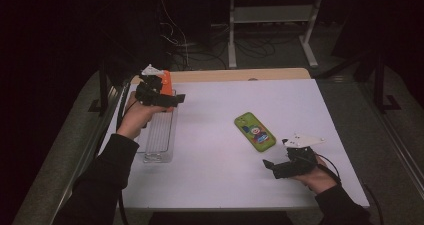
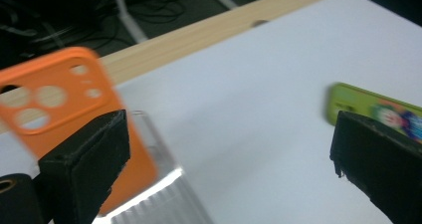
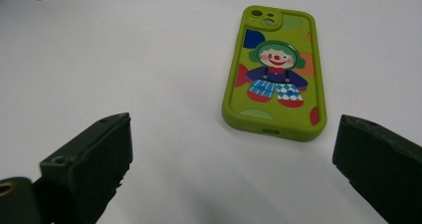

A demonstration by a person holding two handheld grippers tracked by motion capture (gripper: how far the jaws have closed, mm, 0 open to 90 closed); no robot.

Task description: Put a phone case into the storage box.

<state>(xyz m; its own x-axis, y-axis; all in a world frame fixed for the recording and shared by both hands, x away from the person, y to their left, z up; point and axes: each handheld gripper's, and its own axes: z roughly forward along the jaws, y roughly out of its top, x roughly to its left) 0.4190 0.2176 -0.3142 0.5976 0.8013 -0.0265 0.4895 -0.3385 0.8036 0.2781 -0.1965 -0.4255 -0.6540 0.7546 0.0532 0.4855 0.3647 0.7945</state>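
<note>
Green silicone, the clown-print phone case [image 3: 274,72] lies flat on the white table [image 1: 215,150], at about one o'clock from the right gripper [image 1: 281,167], whose jaws stand apart and empty. It looks light, flexible and grippy; its long side rims seem the best hold. The left gripper [image 1: 167,99], jaws apart, hangs over the clear tray [image 1: 159,135] beside the orange phone case [image 2: 59,109]. Two cases, one tray.

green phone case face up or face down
Lying flat, its clown-printed back up: the green phone case shows camera cutout and picture, on the white table.
</note>
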